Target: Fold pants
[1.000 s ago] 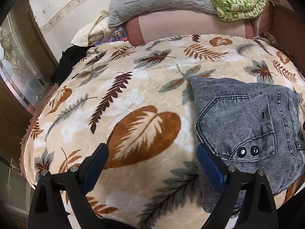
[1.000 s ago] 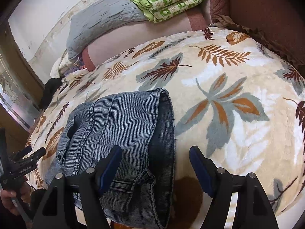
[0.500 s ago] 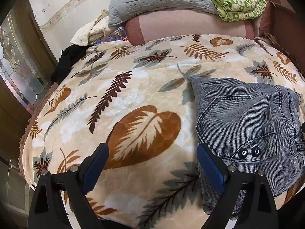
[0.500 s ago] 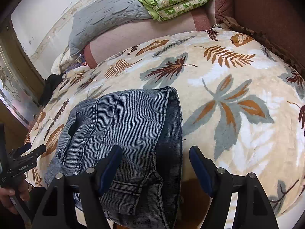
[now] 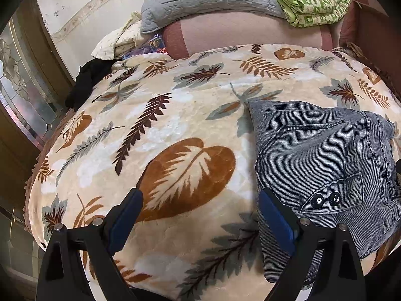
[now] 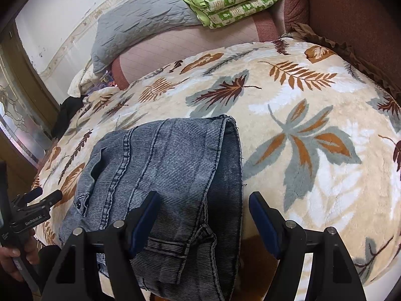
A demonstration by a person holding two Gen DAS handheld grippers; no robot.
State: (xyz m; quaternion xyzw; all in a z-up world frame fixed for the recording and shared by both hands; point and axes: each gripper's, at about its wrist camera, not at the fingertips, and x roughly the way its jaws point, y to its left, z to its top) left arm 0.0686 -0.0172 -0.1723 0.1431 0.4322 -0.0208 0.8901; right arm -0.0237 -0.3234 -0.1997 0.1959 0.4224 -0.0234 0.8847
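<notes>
Folded denim pants (image 6: 163,175) on the leaf-print blanket (image 6: 313,115), toward its near edge — a compact bundle, back pocket with two dark snaps (image 5: 325,199) uppermost in the left view. Looks folded already, or nearly so.

Left gripper (image 5: 200,215) spread wide over bare blanket just beside the bundle, nothing between the pads. Right gripper (image 6: 203,219) likewise spread, hovering above the bundle's near right edge, gripping nothing.

Risks, as a judgement: soft plush underneath, so a pinch at the edge may catch the blanket along with the denim. Grabbing only the top layer would peel the fold open. Near end of the bundle close to the blanket's drop-off — a nudge could slide it off.

Writing: "GenRobot.AI" on the left gripper's body (image 6: 32,219), seen from the right view. Nothing else readable.
</notes>
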